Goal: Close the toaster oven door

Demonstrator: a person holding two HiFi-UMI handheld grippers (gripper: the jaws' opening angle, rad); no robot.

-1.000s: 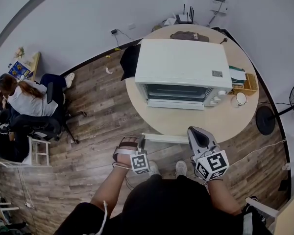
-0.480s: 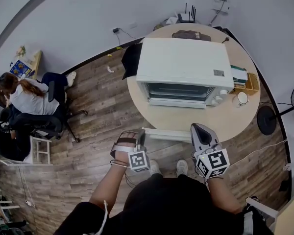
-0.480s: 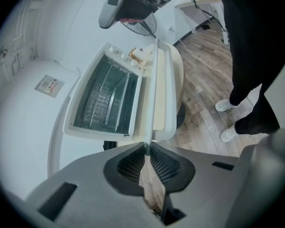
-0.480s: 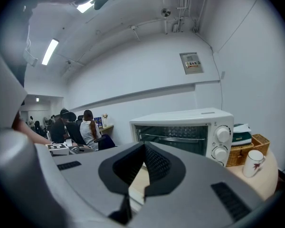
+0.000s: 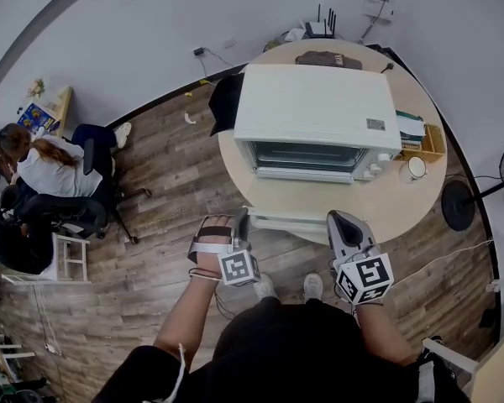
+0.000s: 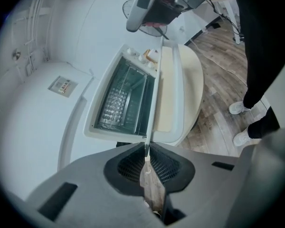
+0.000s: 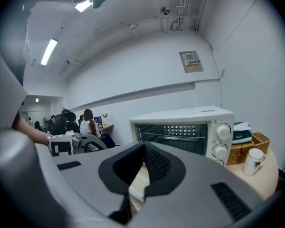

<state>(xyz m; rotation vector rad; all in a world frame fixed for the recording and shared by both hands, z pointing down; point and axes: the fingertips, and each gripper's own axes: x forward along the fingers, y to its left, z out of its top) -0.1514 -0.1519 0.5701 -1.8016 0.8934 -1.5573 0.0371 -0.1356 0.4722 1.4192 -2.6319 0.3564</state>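
The left gripper (image 6: pixel 145 149) has its jaws drawn almost together on the thin left edge of the door (image 5: pixel 287 223); they have just been closing, and the pale edge shows pinched between the dark ribbed pads. The door is open, swung down from the bottom of the toaster oven (image 5: pixel 315 107) and reaching out past the near rim of the round table (image 5: pixel 386 212), towards the person who holds the grippers. The oven is white, stands in the middle of the table, and shows its wire rack through the open front. Its knobs (image 7: pixel 222 133) sit in a column at the right of the opening. The right gripper (image 7: pixel 143 145) has its jaws together with nothing between them; in the head view it hovers at the near edge of the table, right of the door and apart from it. A white mug (image 5: pixel 414 168) stands just right of the oven, with a wicker basket (image 5: pixel 430 144) behind it. Another person (image 5: pixel 46 170) sits on a chair well to the left, on the wooden floor (image 5: pixel 168 200).
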